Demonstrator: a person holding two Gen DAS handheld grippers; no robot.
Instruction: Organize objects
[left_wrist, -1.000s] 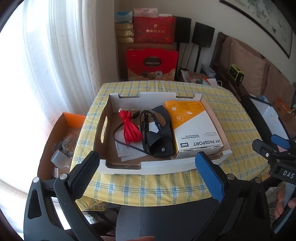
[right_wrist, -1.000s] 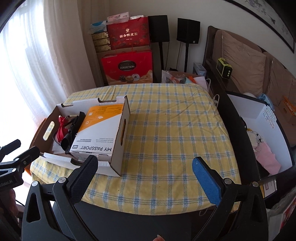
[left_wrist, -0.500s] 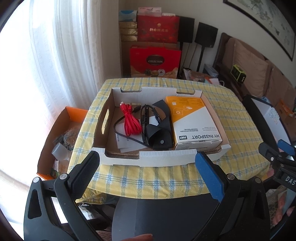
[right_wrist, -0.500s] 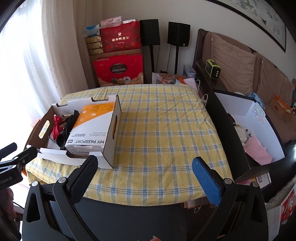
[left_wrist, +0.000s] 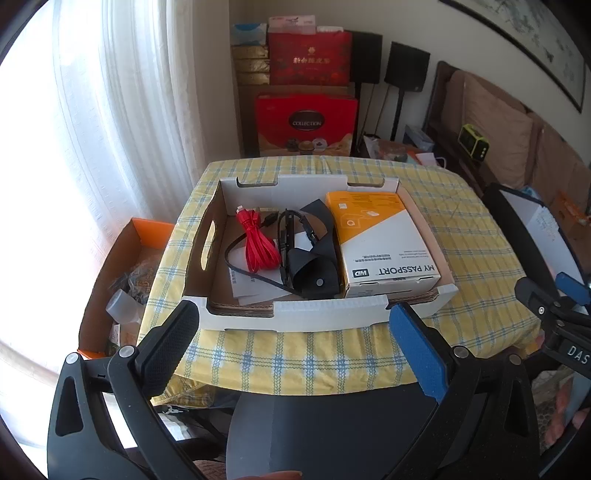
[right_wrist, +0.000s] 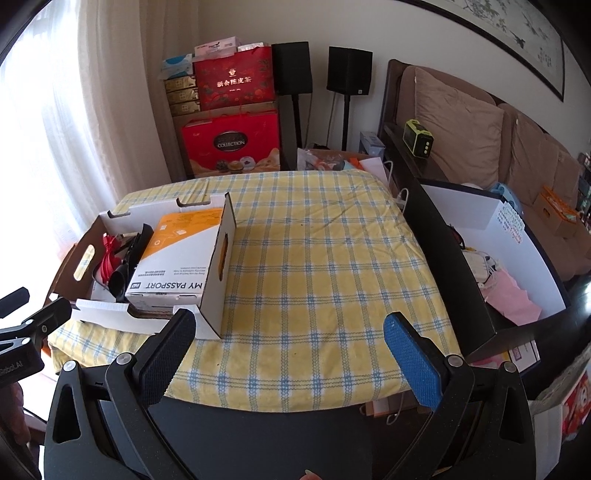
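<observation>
A white cardboard tray (left_wrist: 295, 314) (right_wrist: 218, 266) sits on the left part of the yellow checked table (right_wrist: 325, 258). Inside lie an orange-and-white "MY PASSPORT" box (left_wrist: 380, 240) (right_wrist: 173, 258), a red coiled cable (left_wrist: 258, 243), a black cable (left_wrist: 236, 267), a black pouch (left_wrist: 314, 277) and a paper sheet (left_wrist: 251, 290). My left gripper (left_wrist: 291, 325) is open, held back in front of the tray's near wall, with nothing between its fingers. My right gripper (right_wrist: 288, 328) is open over the table's near edge, right of the tray, and holds nothing.
An orange-rimmed box of clutter (left_wrist: 125, 273) stands on the floor left of the table. A black-and-white bin (right_wrist: 495, 258) with pink items is at the right. Red gift boxes (right_wrist: 232, 144), speakers (right_wrist: 349, 70) and a sofa (right_wrist: 480, 129) line the back.
Both grippers have drawn back and risen from the table; the tray and table look smaller and farther. Nothing in the tray has moved.
</observation>
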